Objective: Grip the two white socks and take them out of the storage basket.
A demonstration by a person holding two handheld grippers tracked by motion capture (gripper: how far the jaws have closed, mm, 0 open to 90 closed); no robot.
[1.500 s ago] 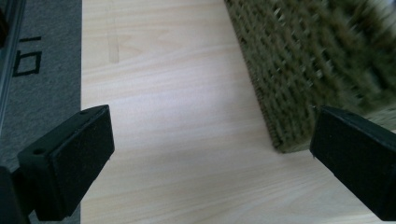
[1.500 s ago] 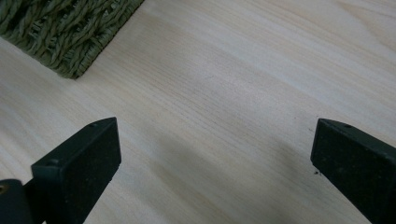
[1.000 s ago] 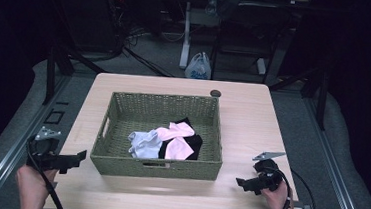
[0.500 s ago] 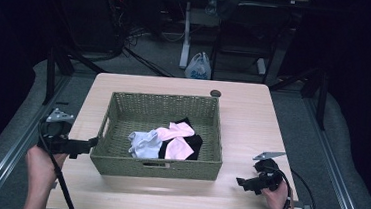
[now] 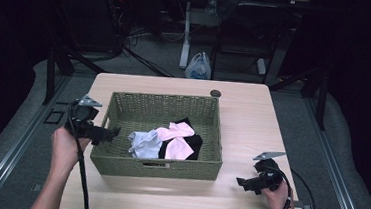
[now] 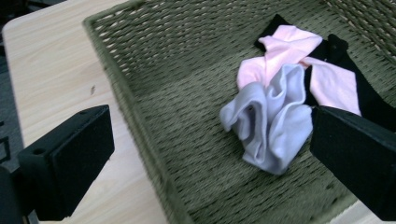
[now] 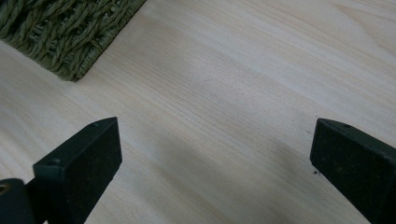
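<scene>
With its jaws wide and empty, the left tongs (image 5: 113, 130) reach over the basket (image 5: 119, 162) rim toward the pale grey sock (image 6: 273, 126), probably the next pick, needing a descent and close; the right tongs (image 5: 241, 181) idle open above the surface (image 5: 253, 115).

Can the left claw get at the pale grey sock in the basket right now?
Probably yes: the left claw is open over the basket rim, and the pale grey sock lies uncovered between its jaws' line.

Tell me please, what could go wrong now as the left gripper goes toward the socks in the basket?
1. The left gripper, jaws open, sits at the basket rim; it might catch the woven wall.
2. The grey sock lies against the pink sock, so one grasp may lift both.
3. The right gripper is away on the table, so nothing steadies the basket.
</scene>
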